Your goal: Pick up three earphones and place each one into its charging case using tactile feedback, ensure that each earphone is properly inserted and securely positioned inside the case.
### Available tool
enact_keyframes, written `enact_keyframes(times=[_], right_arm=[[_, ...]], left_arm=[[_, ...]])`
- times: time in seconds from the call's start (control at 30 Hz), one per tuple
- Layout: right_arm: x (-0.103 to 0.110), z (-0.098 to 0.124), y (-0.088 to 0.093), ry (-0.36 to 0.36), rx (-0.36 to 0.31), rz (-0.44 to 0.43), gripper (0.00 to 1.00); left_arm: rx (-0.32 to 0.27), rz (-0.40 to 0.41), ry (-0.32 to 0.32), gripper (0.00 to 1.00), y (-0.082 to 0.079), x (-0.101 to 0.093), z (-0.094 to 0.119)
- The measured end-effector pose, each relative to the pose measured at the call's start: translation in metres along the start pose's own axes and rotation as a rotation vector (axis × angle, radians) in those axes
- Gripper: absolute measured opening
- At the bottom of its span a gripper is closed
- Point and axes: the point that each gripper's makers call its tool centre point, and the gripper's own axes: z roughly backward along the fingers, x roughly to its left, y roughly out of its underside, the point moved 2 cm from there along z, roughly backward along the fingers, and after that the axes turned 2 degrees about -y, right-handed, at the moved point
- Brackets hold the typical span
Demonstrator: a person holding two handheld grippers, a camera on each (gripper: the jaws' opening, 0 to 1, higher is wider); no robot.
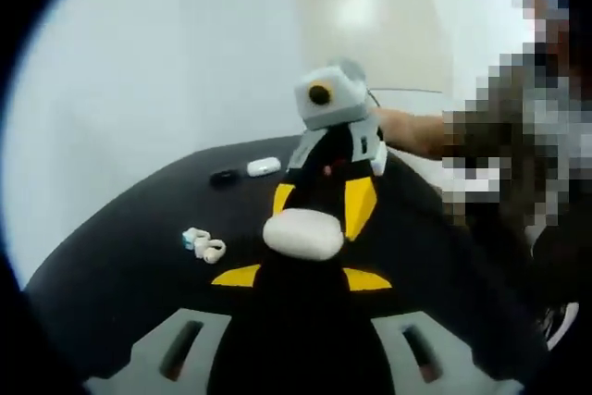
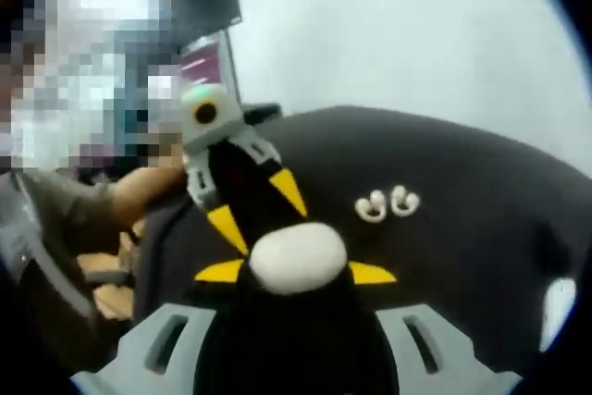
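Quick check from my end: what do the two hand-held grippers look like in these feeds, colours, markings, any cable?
Each hand-held gripper, left and right, has a black body, yellow wedge-shaped jaw tips and light grey slotted brackets at its base. A grey housing sits on top of each. A thin cable trails behind the right one. A grey sleeve covers the person's arm.

Two white cases [image 1: 302,233], two earphones [image 1: 203,244].
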Motion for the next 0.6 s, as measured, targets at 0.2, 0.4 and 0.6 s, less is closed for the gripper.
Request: enact_keyframes(times=[0.2,0.4,0.6], right_arm=[[0.005,0.017,-0.014,-0.050,-0.041,0.244,0.43],[0.005,0.006,-0.027,-0.208,-0.051,0.171,0.46],[-0.005,-0.017,-0.001,-0.234,0.068,0.233,0.44]], left_arm=[[0.000,-0.003,0.007,0.30,0.000,-0.001,0.000],[-0.003,-0.005,0.033,0.30,-0.001,-0.006,-0.001],[-0.006,0.000,0.029,0.30,0.000,-0.005,0.000]])
